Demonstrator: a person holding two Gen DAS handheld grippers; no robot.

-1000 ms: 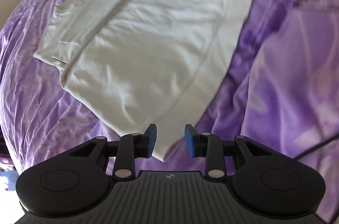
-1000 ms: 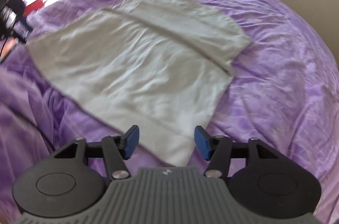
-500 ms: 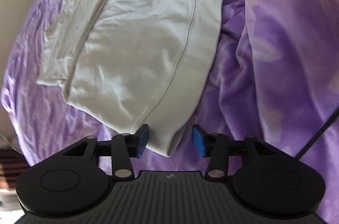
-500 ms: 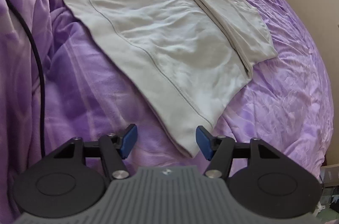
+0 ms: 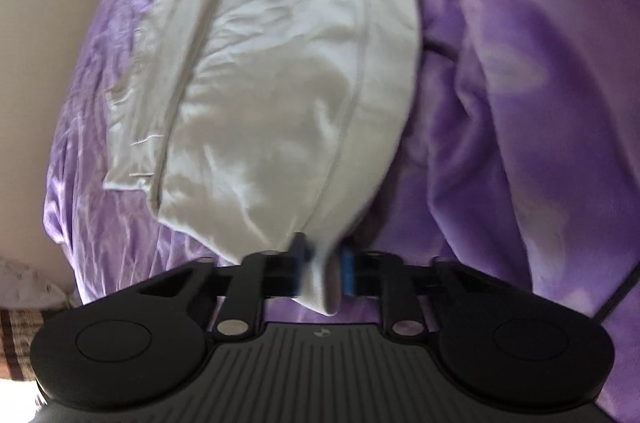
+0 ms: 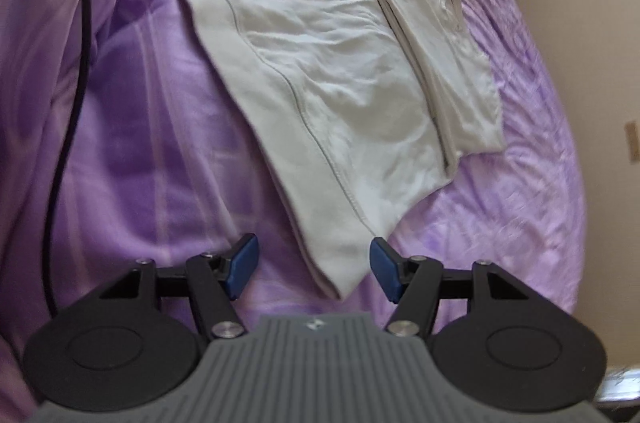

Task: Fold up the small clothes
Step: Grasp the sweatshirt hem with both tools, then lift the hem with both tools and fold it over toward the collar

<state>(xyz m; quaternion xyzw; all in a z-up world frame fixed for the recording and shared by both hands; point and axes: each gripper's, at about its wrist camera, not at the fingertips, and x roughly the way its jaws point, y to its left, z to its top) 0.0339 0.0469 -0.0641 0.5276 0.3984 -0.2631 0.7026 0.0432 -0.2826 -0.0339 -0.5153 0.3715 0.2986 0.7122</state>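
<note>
A pale grey-white T-shirt point(image 5: 288, 95) lies spread on a purple bedspread point(image 5: 540, 103), one side folded in along a seam. My left gripper point(image 5: 323, 269) is shut on the shirt's near hem corner, cloth bunched between the blue pads. In the right wrist view the same shirt point(image 6: 328, 55) runs away from me, and its other hem corner lies between the blue pads of my right gripper point(image 6: 314, 269), which is wide open and touches nothing.
A black cable point(image 6: 68, 103) runs over the rumpled purple blanket at the left of the right wrist view. A beige wall point(image 6: 592, 3) borders the bed on the far side. Patterned fabric point(image 5: 20, 335) shows at lower left.
My left gripper has closed on the hem corner, which earlier lay loose between its open pads. My right gripper moved in so the other corner now sits between its open pads.
</note>
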